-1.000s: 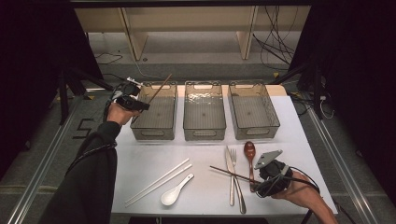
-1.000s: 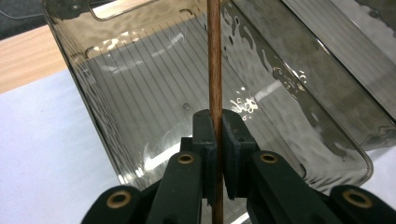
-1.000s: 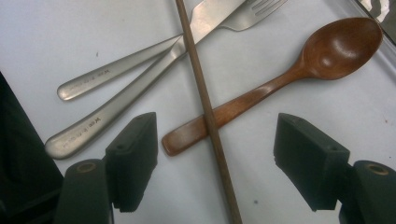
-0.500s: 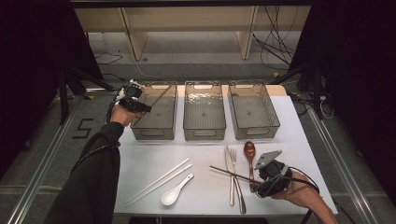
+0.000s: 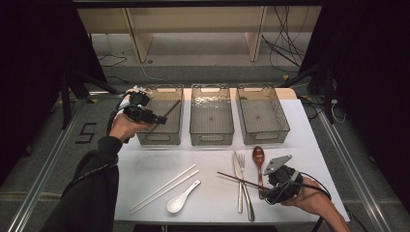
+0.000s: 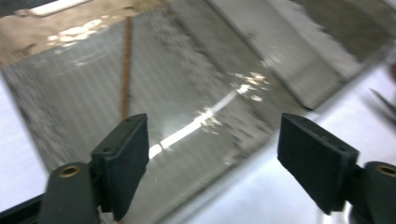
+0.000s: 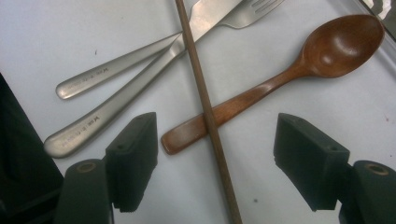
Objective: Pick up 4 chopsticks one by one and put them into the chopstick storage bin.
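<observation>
In the high view we hold our left gripper (image 5: 153, 117) at the left of the frame, over the near left edge of the left bin (image 5: 161, 116), the first of three clear bins in a row across the middle of the white table (image 5: 145, 166). Its jaws stand wide apart with nothing between them; in the left gripper view they frame the bin's ribbed floor, and a brown chopstick (image 6: 126, 65) lies inside the bin toward the upper left of that frame. From above, that same chopstick leans across the bin's upper part.

Our right gripper (image 5: 279, 181) sits at the lower right of the high view, low over the table. Its jaws are also spread and empty. In the right gripper view, a second brown chopstick (image 7: 205, 112) runs from the top centre down to the bottom of the frame between the jaws, lying across the handle of a wooden spoon (image 7: 289, 70). A steel knife (image 7: 140, 88) and a fork (image 7: 126, 65) lie to the upper left, their handles pointing toward the left jaw.

At the lower centre of the high view lie two white chopsticks (image 5: 164, 187) and a white soup spoon (image 5: 181, 199), well apart from both grippers.
</observation>
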`<action>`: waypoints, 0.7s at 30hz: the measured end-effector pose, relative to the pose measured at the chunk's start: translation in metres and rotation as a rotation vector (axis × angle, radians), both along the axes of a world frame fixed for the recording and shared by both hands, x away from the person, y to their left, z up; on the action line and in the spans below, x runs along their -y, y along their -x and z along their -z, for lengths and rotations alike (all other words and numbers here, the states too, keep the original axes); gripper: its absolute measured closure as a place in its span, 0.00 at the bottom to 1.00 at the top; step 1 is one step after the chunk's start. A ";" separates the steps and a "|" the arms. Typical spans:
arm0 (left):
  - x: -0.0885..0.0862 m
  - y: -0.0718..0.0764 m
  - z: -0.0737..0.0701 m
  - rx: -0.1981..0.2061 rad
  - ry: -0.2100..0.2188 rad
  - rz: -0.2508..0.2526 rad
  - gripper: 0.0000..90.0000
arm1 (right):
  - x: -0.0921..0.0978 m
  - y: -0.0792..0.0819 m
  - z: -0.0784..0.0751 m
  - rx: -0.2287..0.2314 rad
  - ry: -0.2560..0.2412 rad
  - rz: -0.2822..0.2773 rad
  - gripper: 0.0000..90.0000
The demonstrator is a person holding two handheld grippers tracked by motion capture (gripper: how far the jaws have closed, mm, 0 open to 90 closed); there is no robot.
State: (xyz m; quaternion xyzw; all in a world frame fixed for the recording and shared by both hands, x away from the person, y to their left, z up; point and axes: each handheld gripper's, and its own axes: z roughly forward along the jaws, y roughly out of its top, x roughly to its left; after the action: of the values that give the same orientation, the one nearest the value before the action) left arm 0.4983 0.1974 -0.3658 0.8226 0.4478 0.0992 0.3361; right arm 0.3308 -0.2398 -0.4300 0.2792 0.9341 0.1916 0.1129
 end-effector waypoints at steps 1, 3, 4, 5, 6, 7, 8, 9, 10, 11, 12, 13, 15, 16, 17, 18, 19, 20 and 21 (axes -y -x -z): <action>0.002 0.005 -0.001 0.005 0.004 0.011 0.24 | 0.000 0.000 0.000 -0.003 0.003 0.001 0.35; 0.008 0.021 -0.003 0.022 0.004 0.040 0.23 | 0.000 -0.001 0.001 -0.009 0.006 0.003 0.35; 0.011 0.028 -0.002 0.021 0.005 0.045 0.23 | 0.000 -0.002 0.002 -0.014 0.008 0.004 0.35; 0.016 0.035 -0.001 0.014 -0.017 0.088 0.22 | 0.000 -0.002 0.002 -0.018 0.011 0.005 0.36; 0.022 0.046 0.000 0.010 -0.037 0.118 0.20 | 0.001 -0.003 0.002 -0.022 0.012 0.005 0.36; 0.024 0.053 -0.001 0.020 -0.036 0.130 0.19 | 0.001 -0.004 0.003 -0.027 0.016 0.003 0.36; 0.026 0.058 0.000 0.025 -0.026 0.139 0.19 | 0.001 -0.005 0.004 -0.032 0.023 0.002 0.36; 0.028 0.064 0.000 0.027 -0.017 0.151 0.19 | 0.001 -0.005 0.004 -0.038 0.028 0.004 0.37; 0.030 0.072 0.002 0.034 -0.010 0.162 0.18 | 0.002 -0.005 0.005 -0.043 0.034 0.008 0.37; 0.032 0.076 0.003 0.038 -0.005 0.171 0.18 | 0.003 -0.006 0.006 -0.049 0.045 0.010 0.37; 0.034 0.080 0.006 0.029 -0.012 0.185 0.18 | 0.003 -0.006 0.007 -0.059 0.051 0.013 0.38; 0.035 0.084 0.008 0.026 -0.028 0.196 0.17 | 0.004 -0.006 0.007 -0.070 0.063 0.010 0.39; 0.036 0.091 0.010 0.032 -0.016 0.208 0.17 | 0.005 -0.007 0.009 -0.080 0.078 0.013 0.41; 0.037 0.094 0.011 0.032 -0.012 0.217 0.17 | 0.007 -0.007 0.009 -0.087 0.088 0.006 0.43; 0.037 0.098 0.011 0.035 -0.010 0.220 0.17 | 0.007 -0.007 0.009 -0.091 0.096 0.008 0.44; 0.037 0.102 0.012 0.039 -0.009 0.224 0.17 | 0.008 -0.007 0.010 -0.095 0.102 0.006 0.45; 0.038 0.104 0.012 0.041 -0.010 0.229 0.17 | 0.009 -0.008 0.011 -0.100 0.108 0.009 0.47; 0.038 0.107 0.012 0.043 -0.013 0.236 0.16 | 0.010 -0.009 0.011 -0.103 0.113 0.009 0.48; 0.038 0.110 0.013 0.043 -0.008 0.238 0.16 | 0.011 -0.009 0.012 -0.109 0.120 0.006 0.50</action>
State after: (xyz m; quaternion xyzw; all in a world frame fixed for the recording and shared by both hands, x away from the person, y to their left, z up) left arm 0.3887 0.1589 -0.3784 0.8689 0.3394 0.0779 0.3519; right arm 0.3400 -0.2506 -0.4418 0.2848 0.9478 0.1194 0.0792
